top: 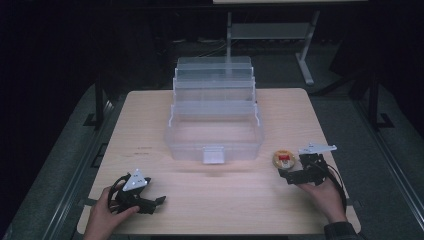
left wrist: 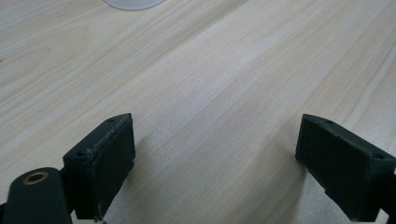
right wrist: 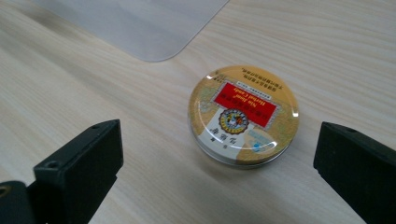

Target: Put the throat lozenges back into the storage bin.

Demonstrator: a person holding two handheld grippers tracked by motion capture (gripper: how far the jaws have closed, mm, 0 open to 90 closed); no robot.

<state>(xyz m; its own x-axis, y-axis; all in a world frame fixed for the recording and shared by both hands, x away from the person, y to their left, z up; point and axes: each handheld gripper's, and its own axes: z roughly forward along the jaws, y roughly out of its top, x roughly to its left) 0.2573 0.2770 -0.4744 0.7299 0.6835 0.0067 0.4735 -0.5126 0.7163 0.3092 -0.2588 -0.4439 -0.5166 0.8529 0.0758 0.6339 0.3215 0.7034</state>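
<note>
While right hand-held gripper point(right wrist: 219, 172) hovers wide short of tin point(right wrist: 243, 115), left point(left wrist: 215, 168) idle, wide: approach step; next, straddle tin, close.

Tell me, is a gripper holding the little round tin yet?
No, nothing is held. The right gripper is open with the round tin lying on the table ahead of its jaws, untouched. The left gripper is open over bare wood.
</note>
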